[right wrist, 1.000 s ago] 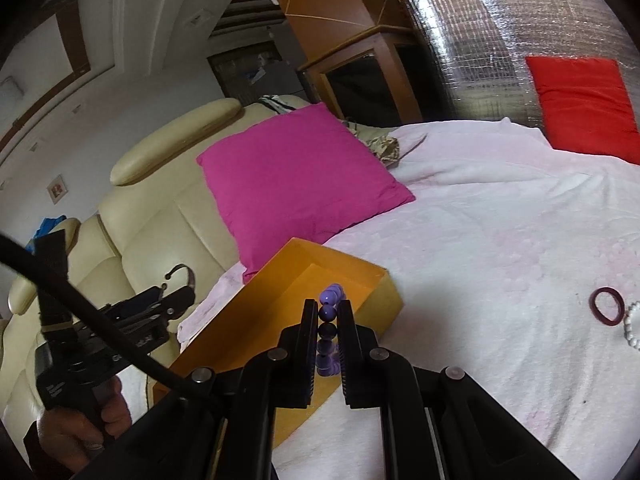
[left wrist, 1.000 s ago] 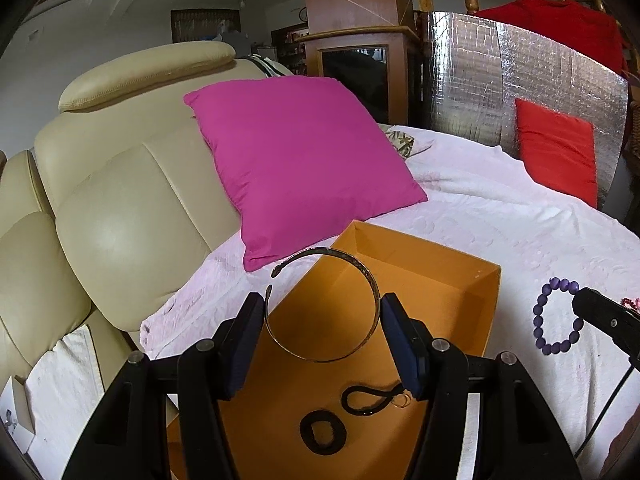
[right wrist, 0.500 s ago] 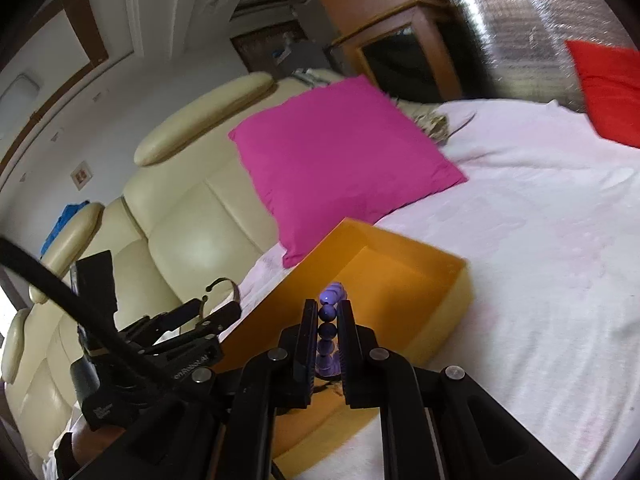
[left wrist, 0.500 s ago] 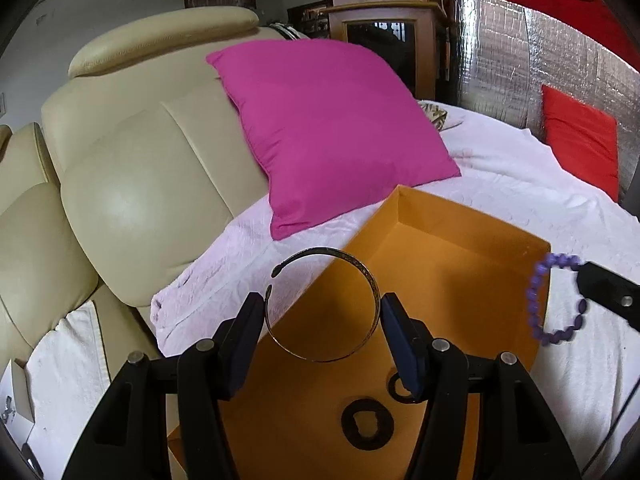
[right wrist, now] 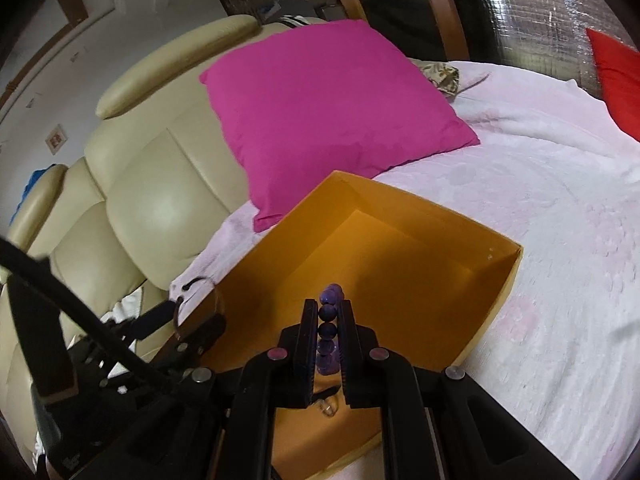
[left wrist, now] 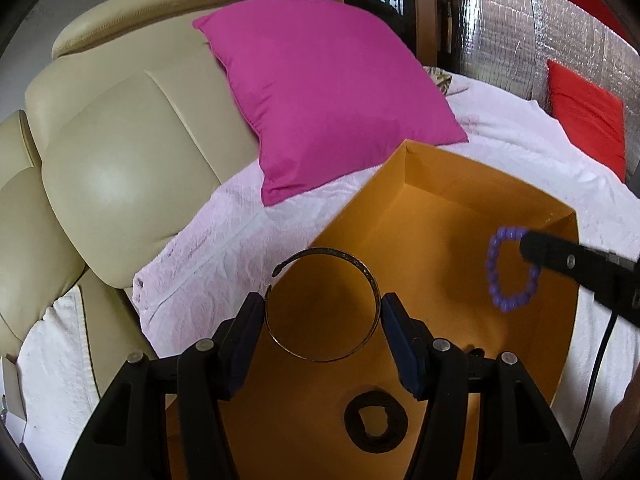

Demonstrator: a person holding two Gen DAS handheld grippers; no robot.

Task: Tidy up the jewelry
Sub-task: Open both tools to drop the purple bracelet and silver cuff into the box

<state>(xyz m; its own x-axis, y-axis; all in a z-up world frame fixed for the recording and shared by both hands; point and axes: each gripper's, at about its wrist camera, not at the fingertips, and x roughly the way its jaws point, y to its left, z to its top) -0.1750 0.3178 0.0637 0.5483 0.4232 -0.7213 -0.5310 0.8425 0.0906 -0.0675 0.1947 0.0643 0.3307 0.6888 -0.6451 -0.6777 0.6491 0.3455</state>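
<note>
An open orange box (left wrist: 440, 208) lies on a pale pink blanket (left wrist: 224, 248). My left gripper (left wrist: 323, 308) hangs over the box's near left part, shut on a thin metal cuff bangle (left wrist: 374, 284) that spans its pads. My right gripper (right wrist: 329, 312) is shut on a purple bead bracelet (right wrist: 331, 294) and hovers above the box (right wrist: 420, 216). In the left wrist view that bracelet (left wrist: 494, 268) dangles from the right gripper's tip (left wrist: 536, 248) over the box's right side. A black hair tie (left wrist: 376, 420) lies on the box floor.
A magenta pillow (left wrist: 328, 92) leans on a cream leather sofa (left wrist: 120, 140) behind the box. A red cushion (left wrist: 584, 116) rests against a silver foil panel (left wrist: 520, 32) at the back right. A small ringed item (right wrist: 326, 406) lies in the box under my right gripper.
My right gripper has carried the purple bracelet leftward from above the blanket to above the box. My left gripper has sunk closer to the box with the bangle still held.
</note>
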